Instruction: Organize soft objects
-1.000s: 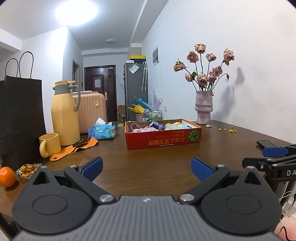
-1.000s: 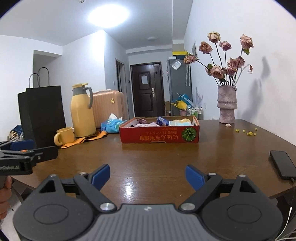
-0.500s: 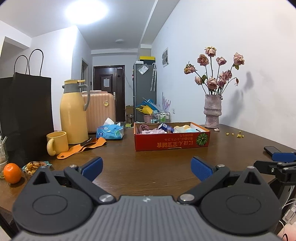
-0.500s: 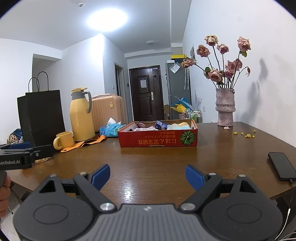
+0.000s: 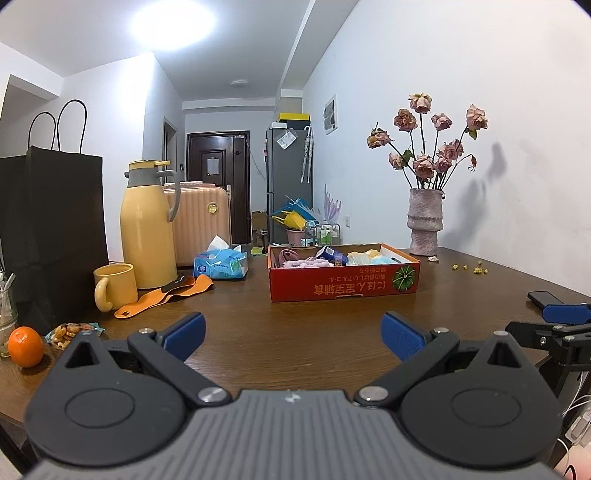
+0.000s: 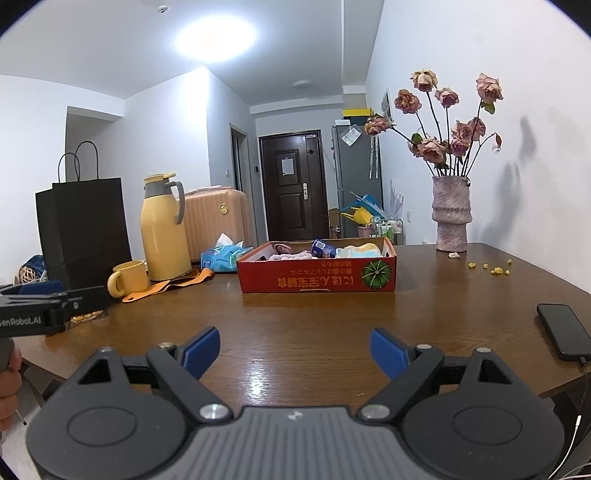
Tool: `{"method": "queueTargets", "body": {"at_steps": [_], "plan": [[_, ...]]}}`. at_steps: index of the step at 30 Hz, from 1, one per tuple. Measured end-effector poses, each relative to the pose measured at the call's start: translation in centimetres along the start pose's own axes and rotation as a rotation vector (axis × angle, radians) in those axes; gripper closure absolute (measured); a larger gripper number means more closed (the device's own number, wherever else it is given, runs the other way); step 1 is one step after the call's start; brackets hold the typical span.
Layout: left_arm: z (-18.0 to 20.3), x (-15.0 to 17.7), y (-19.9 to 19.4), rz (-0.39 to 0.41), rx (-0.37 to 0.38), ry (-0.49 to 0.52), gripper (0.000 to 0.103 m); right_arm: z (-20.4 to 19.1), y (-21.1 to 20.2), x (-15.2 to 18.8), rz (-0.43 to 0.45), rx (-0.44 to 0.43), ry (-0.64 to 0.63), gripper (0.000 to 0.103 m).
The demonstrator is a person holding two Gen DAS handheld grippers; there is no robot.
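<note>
White walls enclose the room, and a round ceiling light (image 5: 173,23) glows bright overhead. A dark wooden table (image 6: 317,332) fills the foreground. A hallway leads back to a dark brown door (image 6: 292,182), with a grey refrigerator (image 5: 289,177) standing against the right-hand wall beside it

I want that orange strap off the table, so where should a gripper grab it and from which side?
Judging by its pose, take the orange strap at the raised fold near the tissue pack, coming from above with fingers across its width. It lies flat and limp beside the mug, so its ends offer little to pinch. The left gripper is nearer it and stands open.
</note>
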State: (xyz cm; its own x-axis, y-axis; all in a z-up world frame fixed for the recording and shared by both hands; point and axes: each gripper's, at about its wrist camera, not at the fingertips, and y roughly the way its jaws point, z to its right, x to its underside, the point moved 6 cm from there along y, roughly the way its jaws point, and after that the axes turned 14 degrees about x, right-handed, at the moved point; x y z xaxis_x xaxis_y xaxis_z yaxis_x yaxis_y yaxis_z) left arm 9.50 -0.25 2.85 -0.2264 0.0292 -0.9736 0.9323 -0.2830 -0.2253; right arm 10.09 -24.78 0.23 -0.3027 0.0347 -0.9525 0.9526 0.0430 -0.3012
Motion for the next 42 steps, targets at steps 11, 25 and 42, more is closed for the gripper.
{"method": "queueTargets", "body": {"at_steps": [11, 25, 42], "plan": [[-0.04, 0.07, -0.09, 0.001, -0.003, 0.003, 0.0, -0.07, 0.0, 0.14, 0.0, 0.001, 0.005, 0.015], [-0.15, 0.12, -0.16, 0.002, -0.001, 0.003, 0.0, -0.09, 0.16, 0.19, -0.003, 0.001, 0.004, 0.015], [0.31, -0.09, -0.26, 0.007, 0.003, 0.015, 0.0, 0.04, 0.04, 0.17, 0.003, 0.004, 0.01, 0.015]]}}
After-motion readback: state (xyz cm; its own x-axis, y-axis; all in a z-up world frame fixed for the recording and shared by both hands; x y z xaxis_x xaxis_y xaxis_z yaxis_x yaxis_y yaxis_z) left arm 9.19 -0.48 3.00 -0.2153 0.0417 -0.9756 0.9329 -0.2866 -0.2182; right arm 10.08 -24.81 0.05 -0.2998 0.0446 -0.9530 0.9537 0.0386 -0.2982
